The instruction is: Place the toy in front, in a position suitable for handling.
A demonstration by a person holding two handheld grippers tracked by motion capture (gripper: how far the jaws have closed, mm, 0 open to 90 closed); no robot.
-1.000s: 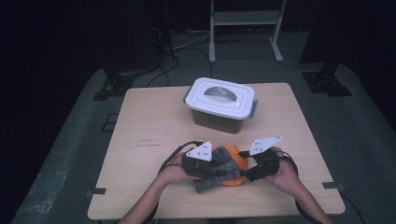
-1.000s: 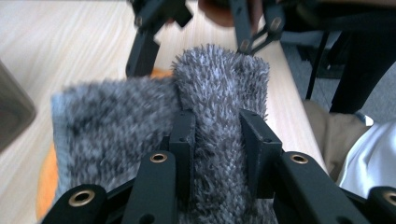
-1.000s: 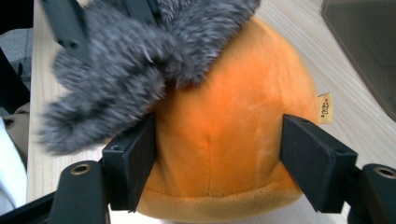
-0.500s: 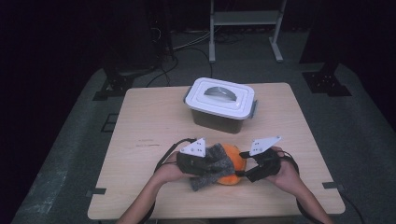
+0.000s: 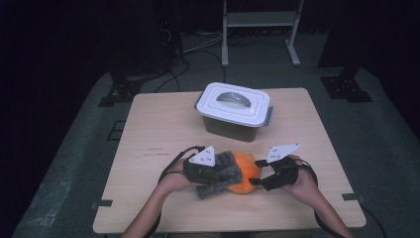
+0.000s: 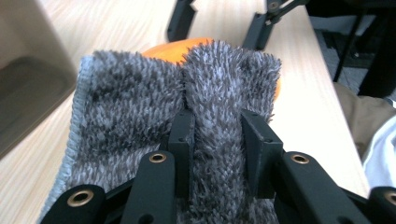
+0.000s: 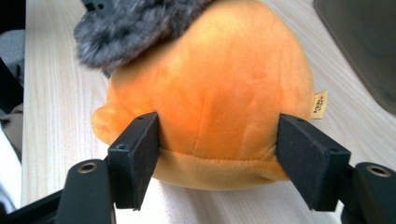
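Note:
An orange plush toy (image 5: pixel 249 170) rests on the wooden table (image 5: pixel 148 129) near its front edge. A grey fluffy cloth (image 5: pixel 223 174) is draped over the toy's left side and top. My left gripper (image 5: pixel 224 171) is shut on a raised fold of that cloth (image 6: pixel 130 98), with a pad on either side of the fold. The right gripper (image 7: pixel 217 140) straddles the plush (image 7: pixel 219 79) low down, and its jaws have just been closing on it. Both pads now press into the toy's sides. The cloth (image 7: pixel 135 23) caps the toy's far top.
A white-lidded storage box (image 5: pixel 234 101) with a grey handle recess stands at the back middle of the table. A metal stand's legs (image 5: pixel 225 44) rise on the dark floor behind. Bare wood lies left and right of the hands.
The grey cloth sits a little further up over the plush than a second ago. Both hands have stayed nearly where they were.

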